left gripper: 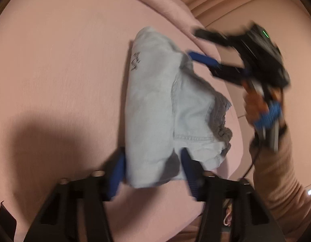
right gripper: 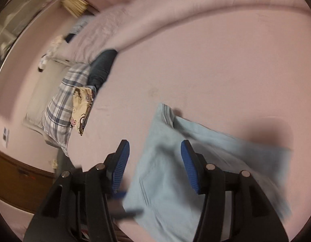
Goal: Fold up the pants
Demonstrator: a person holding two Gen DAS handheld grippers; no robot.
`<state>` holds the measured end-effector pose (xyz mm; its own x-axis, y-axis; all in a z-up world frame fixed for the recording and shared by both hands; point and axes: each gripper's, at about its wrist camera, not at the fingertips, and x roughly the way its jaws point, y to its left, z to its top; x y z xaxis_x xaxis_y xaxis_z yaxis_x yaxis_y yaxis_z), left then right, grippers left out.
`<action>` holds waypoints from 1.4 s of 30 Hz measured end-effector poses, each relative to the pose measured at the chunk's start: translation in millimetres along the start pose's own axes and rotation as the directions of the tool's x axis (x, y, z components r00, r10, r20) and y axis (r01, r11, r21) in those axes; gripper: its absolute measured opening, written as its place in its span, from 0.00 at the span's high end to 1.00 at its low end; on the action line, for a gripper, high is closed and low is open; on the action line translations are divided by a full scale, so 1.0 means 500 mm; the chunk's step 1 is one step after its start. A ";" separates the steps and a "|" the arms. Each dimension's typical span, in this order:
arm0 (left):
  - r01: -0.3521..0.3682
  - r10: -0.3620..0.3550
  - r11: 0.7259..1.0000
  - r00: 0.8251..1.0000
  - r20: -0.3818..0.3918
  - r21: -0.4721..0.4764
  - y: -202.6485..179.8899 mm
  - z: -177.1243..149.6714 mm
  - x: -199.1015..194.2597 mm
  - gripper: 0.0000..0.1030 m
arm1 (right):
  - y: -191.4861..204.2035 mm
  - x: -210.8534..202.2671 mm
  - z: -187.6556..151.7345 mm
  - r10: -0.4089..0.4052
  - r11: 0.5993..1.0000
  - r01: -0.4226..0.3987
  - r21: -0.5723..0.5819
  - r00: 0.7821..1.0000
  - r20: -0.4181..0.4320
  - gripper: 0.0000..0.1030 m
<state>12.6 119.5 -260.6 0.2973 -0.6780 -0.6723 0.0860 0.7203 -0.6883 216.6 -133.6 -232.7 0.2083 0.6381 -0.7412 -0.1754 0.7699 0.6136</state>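
The pants [left gripper: 153,109], pale blue and folded into a thick bundle, are lying on the pink bed [left gripper: 60,64], with a grey frilled edge showing along one side. In the left wrist view the left gripper [left gripper: 152,167] is straddling the near end of the bundle: one blue finger [left gripper: 118,173] is sitting at its outer edge, the other is lying over the cloth, and the blur is hiding whether the pads are pressing, so I cannot tell if it is gripping or released. The right gripper [left gripper: 192,44] is reaching in from the far side, jaws spread apart, one blue finger just at the cloth's edge; a hand [left gripper: 256,104] in a tan sleeve [left gripper: 280,171] is holding it. In the right wrist view its fingers are standing wide over the pants [right gripper: 167,161], clamping nothing. A plaid pillow [right gripper: 58,111] is lying at the bed's far edge.
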 end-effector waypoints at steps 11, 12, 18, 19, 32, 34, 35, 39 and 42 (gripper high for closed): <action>0.005 -0.005 1.000 1.000 -0.017 0.001 0.020 -0.012 -0.019 0.77 | 0.034 0.180 0.076 -0.140 0.988 0.118 -0.099 0.955 -0.260 0.90; 0.001 -0.001 1.000 1.000 -0.017 -0.001 0.022 -0.013 -0.020 0.77 | 0.030 0.192 0.081 -0.151 0.987 0.132 -0.087 0.952 -0.267 0.90; -0.089 0.088 0.992 0.996 0.015 0.095 -0.029 -0.016 -0.066 0.77 | 0.026 0.155 0.084 -0.131 0.991 0.121 -0.061 0.972 -0.194 0.81; -0.133 0.128 0.982 0.991 0.048 0.137 -0.045 -0.014 -0.086 0.77 | 0.028 0.121 0.089 -0.144 0.989 0.140 -0.039 0.983 -0.117 0.79; -0.356 0.316 0.834 0.935 0.164 0.422 -0.214 0.162 0.023 0.48 | 0.112 -0.164 -0.219 -0.443 0.827 0.461 -0.322 0.887 0.132 0.71; -0.386 0.370 0.813 0.921 0.124 0.437 -0.215 0.181 0.073 0.48 | 0.099 -0.151 -0.271 -0.455 0.816 0.463 -0.347 0.884 0.109 0.76; -0.427 0.428 0.786 0.898 0.104 0.446 -0.208 0.189 0.106 0.49 | 0.090 -0.142 -0.291 -0.473 0.804 0.472 -0.362 0.876 0.093 0.75; -0.464 0.502 0.767 0.864 0.035 0.444 -0.189 0.195 0.162 0.48 | 0.029 -0.097 -0.329 -0.488 0.819 0.462 -0.341 0.873 0.011 0.76; -0.477 0.520 0.755 0.853 0.032 0.450 -0.194 0.197 0.159 0.48 | 0.017 -0.096 -0.327 -0.474 0.832 0.457 -0.313 0.880 0.024 0.76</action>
<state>121.4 9.9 -220.5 0.3286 -0.1992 -0.9232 0.3510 0.9333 -0.0765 48.0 -158.1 -236.3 0.2900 0.1965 -0.9367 -0.3523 0.9319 0.0864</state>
